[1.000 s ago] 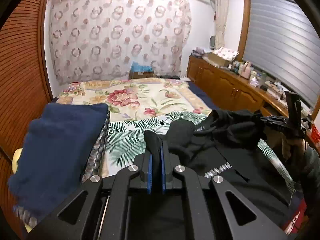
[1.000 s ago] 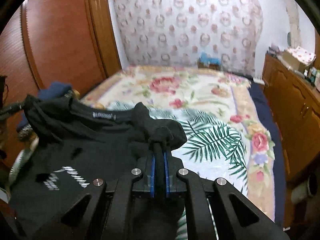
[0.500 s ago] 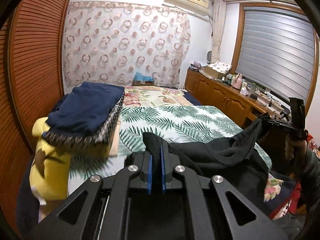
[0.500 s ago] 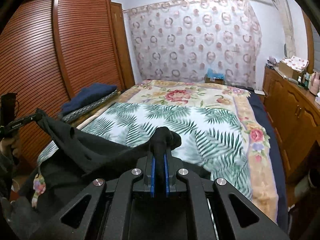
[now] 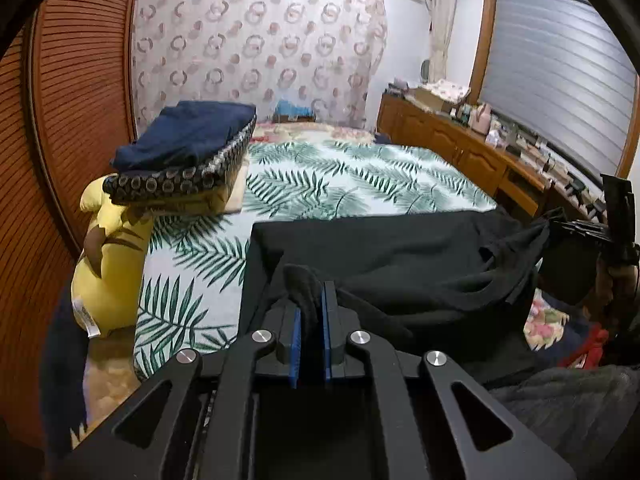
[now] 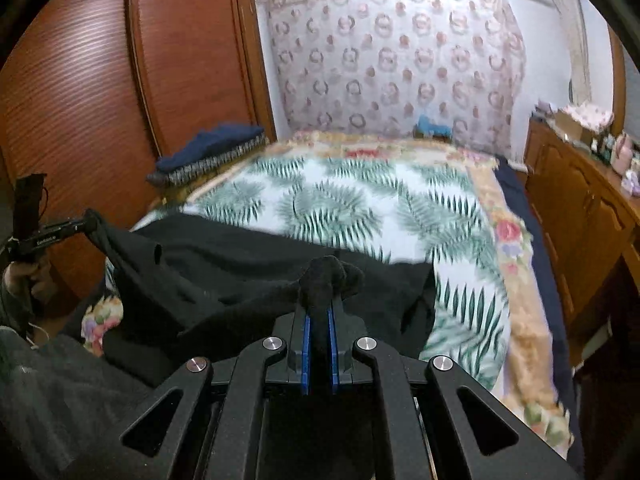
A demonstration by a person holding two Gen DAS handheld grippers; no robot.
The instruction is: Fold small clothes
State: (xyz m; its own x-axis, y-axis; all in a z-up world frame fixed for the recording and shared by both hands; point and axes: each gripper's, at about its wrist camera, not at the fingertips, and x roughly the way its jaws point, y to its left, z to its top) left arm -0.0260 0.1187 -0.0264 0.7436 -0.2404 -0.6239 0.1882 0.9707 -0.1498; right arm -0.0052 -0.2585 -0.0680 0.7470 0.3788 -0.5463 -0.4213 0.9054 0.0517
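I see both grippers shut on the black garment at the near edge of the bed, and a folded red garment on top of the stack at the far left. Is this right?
Not fully. The top of the stack is a folded navy blue garment, not red; the left wrist view shows it clearly. The rest holds: the left gripper and the right gripper are both shut on the black garment at the near edge of the bed.

1. The black garment is plain dark fabric, spread across the near end of the bed
2. Its far edge lies straight over the palm-leaf cover
3. Two near corners are bunched and raised, with loose folds sagging between them
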